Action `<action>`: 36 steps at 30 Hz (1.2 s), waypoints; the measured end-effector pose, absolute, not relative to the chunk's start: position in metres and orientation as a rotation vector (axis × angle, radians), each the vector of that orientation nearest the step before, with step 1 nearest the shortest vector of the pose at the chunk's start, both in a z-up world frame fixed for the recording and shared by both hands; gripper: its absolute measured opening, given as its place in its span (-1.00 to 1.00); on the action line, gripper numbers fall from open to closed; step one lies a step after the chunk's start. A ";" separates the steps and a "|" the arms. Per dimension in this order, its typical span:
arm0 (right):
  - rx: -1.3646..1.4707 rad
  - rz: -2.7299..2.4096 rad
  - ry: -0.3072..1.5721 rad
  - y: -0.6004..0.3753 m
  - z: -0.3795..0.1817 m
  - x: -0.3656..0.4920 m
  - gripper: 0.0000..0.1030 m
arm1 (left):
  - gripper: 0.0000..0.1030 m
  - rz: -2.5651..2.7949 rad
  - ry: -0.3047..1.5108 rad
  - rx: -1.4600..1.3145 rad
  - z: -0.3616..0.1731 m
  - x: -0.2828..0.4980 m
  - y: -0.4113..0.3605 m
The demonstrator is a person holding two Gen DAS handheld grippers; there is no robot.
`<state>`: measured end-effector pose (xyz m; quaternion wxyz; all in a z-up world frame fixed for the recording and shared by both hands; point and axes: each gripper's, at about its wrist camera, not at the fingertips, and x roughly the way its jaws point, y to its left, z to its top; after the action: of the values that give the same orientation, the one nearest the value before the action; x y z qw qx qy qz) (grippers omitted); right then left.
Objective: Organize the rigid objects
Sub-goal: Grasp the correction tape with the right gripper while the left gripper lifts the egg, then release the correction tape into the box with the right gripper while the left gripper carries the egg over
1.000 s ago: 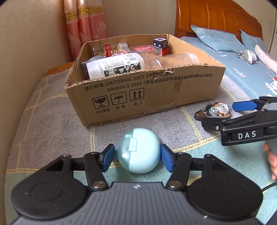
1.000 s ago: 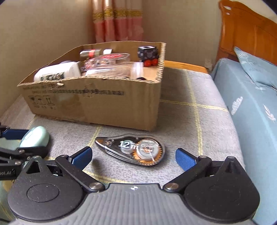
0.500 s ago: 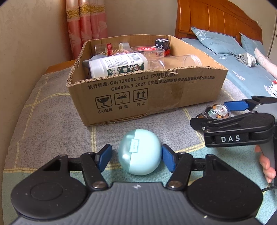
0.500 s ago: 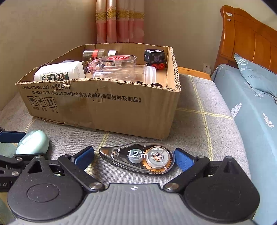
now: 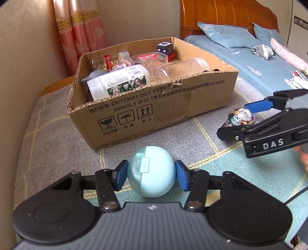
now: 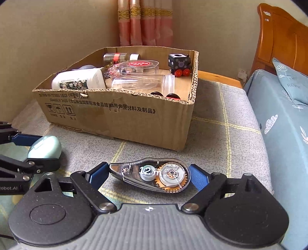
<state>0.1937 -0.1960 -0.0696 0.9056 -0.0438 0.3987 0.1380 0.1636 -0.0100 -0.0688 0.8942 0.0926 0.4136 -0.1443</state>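
— Grey checked bedding (image 5: 48,146) on a bed is seen under everything, with a pink curtain (image 5: 77,32) in the corner behind and an orange wooden headboard (image 5: 221,15) to the right. What is carried on it?

— An open brown cardboard box (image 5: 173,107) printed with black characters is set on the bedding. Inside it a white plastic bottle with a floral label (image 5: 119,80) is laid on its side at the left, a clear plastic jar (image 5: 182,69) is laid beside it, a clear container with a red lid (image 5: 148,57) is placed behind, and a small black toy train with red wheels (image 6: 180,64) is stood at the far right corner.

— How is the left hand-held gripper (image 5: 151,176) seen?

— It is clamped on a pale blue rounded plastic case (image 5: 151,171); both blue pads are pressed against its sides. The case is held just in front of the box, close over the bedding; whether it is lifted clear cannot be told.

— And the right hand-held gripper (image 6: 148,174)?

— Its jaws are being closed around a clear teardrop-shaped correction tape dispenser with an orange gear (image 6: 154,176), which is laid flat on the bedding, near the box's right front corner. The right pad is seen at the dispenser's rounded end; a small gap is seen at the left pad, by the pointed tip. A blue floral pillow (image 5: 227,36) is laid on the blue sheet to the right
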 end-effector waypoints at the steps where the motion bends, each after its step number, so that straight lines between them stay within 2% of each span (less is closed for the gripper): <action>1: -0.095 0.296 0.826 -0.197 -0.065 0.193 0.79 | 0.01 -0.308 0.862 0.189 -0.066 0.163 -0.009; 11: -0.148 0.403 0.752 -0.208 -0.007 0.187 0.79 | 0.01 -0.373 0.843 0.195 -0.019 0.161 -0.009; 20: -0.183 0.407 0.662 -0.204 0.033 0.242 0.79 | 0.01 -0.356 0.781 0.193 0.011 0.178 -0.009; 27: -0.189 0.373 0.686 -0.192 0.033 0.301 0.80 | 0.01 -0.316 0.751 0.204 0.023 0.202 -0.009; 30: -0.179 0.361 0.705 -0.191 0.028 0.314 1.00 | 0.01 -0.307 0.744 0.207 0.026 0.213 -0.010; 36: -0.121 0.353 0.713 -0.206 0.029 0.305 1.00 | 0.01 -0.294 0.736 0.210 0.032 0.236 -0.013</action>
<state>0.3048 -0.2060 0.0291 0.9202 -0.0588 0.3469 0.1715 0.2360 -0.0126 0.0318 0.9172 0.1022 0.3577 -0.1427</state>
